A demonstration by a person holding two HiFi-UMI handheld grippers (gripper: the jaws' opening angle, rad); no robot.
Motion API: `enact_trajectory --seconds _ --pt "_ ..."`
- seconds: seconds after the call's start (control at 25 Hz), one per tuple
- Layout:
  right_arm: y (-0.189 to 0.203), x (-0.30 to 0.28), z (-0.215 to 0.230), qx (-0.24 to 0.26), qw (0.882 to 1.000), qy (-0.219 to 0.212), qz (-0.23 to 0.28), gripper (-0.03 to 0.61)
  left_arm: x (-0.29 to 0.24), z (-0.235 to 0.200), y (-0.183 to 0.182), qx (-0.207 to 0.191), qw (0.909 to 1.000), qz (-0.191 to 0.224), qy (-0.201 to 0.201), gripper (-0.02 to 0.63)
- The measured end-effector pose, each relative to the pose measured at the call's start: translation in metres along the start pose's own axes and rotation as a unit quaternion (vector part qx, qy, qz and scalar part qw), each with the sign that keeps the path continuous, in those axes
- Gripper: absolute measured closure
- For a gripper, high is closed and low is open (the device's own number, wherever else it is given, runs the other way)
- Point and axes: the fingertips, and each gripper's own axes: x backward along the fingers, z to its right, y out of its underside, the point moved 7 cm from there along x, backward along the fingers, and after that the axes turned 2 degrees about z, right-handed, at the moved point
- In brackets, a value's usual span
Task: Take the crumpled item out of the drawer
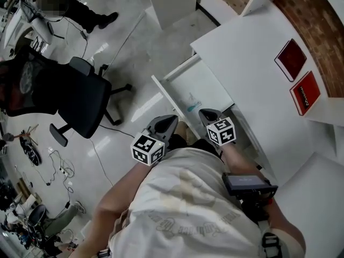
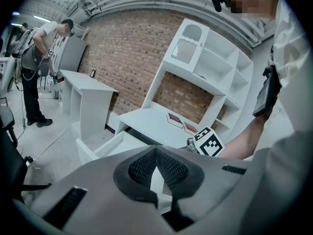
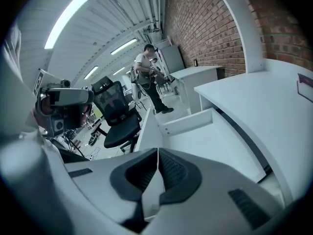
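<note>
1. Your left gripper [image 2: 156,149]: jaws closed pad to pad with nothing between them. It is poised over the near left corner of the drawer [image 1: 200,87].
2. Your right gripper [image 3: 157,150]: jaws likewise pressed together and empty. It is just right of the left gripper, over the drawer's near end.
3. The drawer: white, pulled out of the desk [image 1: 252,52] toward you.
4. The crumpled item [image 1: 192,105]: small and pale with a teal tint, lying on the drawer floor toward its near end. It is just beyond both of your gripper tips, and neither touches it. It is too small to tell the material.
5. Two red cards [image 1: 291,58]: flat on the desk top, far right, side by side.
6. An office chair [image 1: 80,104]: black, on the floor left of the drawer, well apart from it.
7. A person [image 3: 149,77]: standing far across the room beside another white table [image 3: 195,75].
</note>
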Motion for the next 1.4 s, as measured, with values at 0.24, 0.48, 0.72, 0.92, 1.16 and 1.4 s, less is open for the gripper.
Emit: enact_trajectory --seconds 0.24,0.48,0.72,0.92,1.16,1.4 --pt "-0.007 -0.017 0.001 0.020 0.999 0.002 -0.040 0.554 0.002 -0.014 -0.007 0.023 0.9997 -0.005 -0.005 0.594" --pt "-0.025 -0.024 0.002 0.031 0.996 0.013 -0.086 0.554 0.004 -0.016 -0.033 0.045 0.9989 -0.015 0.003 0.594" --pt "-0.012 -0.050 0.020 0.048 0.992 0.013 -0.113 0.554 -0.015 -0.029 -0.022 0.055 0.9981 -0.026 0.003 0.594" --pt "-0.019 -0.055 0.018 0.058 0.990 0.008 -0.128 0.554 -0.011 -0.031 -0.029 0.060 0.9976 -0.034 0.007 0.594" --pt "-0.016 -0.065 0.020 0.065 0.987 -0.009 -0.145 0.552 -0.015 -0.042 -0.030 0.076 0.9963 -0.038 -0.004 0.594" --pt "-0.014 -0.068 0.015 0.068 0.984 -0.014 -0.162 0.552 -0.016 -0.039 -0.031 0.087 0.9953 -0.043 0.002 0.594"
